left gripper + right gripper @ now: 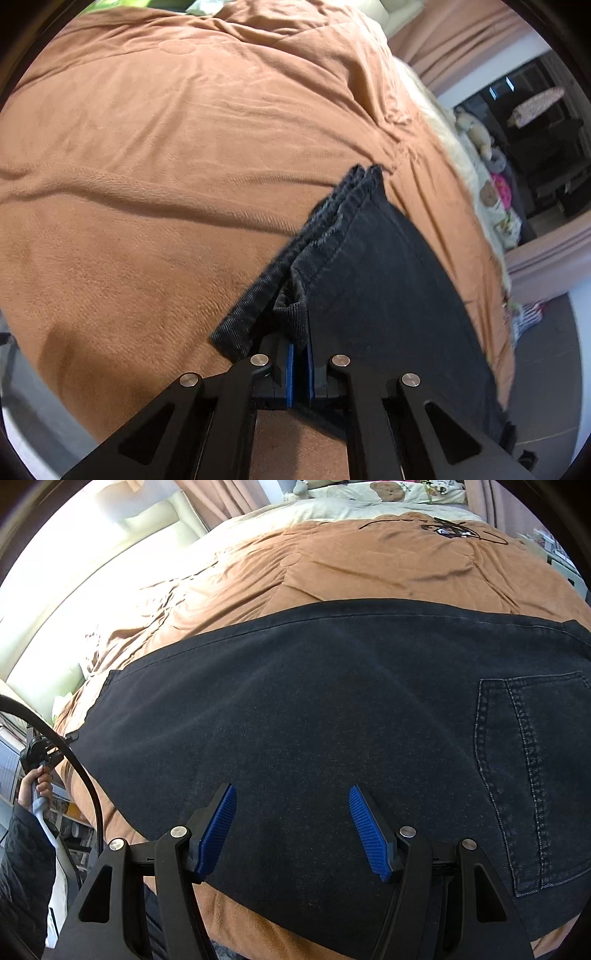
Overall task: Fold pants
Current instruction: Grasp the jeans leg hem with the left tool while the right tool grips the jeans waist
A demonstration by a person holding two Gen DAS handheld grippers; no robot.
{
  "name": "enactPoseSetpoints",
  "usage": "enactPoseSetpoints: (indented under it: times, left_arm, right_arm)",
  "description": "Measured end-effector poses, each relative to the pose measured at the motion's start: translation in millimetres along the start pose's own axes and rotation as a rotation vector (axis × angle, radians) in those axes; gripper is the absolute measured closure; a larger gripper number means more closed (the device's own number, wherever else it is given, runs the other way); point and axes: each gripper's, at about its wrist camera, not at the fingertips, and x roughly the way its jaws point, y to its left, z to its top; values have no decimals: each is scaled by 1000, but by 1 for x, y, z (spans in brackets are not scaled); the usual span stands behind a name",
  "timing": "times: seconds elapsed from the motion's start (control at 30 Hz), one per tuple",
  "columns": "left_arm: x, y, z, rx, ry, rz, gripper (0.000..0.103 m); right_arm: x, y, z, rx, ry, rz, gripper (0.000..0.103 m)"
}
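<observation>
Nearest you, your left gripper (300, 363) is pinching the hem of the black pants (314, 709) with its jaws closed on the cloth, while your right gripper (293, 830) is hovering wide open over the seat, holding nothing. You are probably starting a fold; next, your right jaws need an edge. The pants are lying flat on the brown blanket (166, 147), with curtains (221, 494) beyond.

Matt black denim pants (314, 709) on fuzzy brown blanket (166, 166)
</observation>
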Motion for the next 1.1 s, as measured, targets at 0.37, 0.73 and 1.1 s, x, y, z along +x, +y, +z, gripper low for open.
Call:
enactPoseSetpoints:
  times: [0.37, 0.73, 1.1]
  left_arm:
    - [-4, 15, 5, -46, 19, 18, 94]
    - [-27, 26, -10, -72, 19, -5, 51]
    - [-10, 24, -14, -131, 16, -131, 51]
  right_arm:
    - [4, 3, -4, -7, 6, -6, 41]
    - [6, 6, -10, 10, 5, 21, 41]
    - [0, 0, -18, 45, -6, 36, 41]
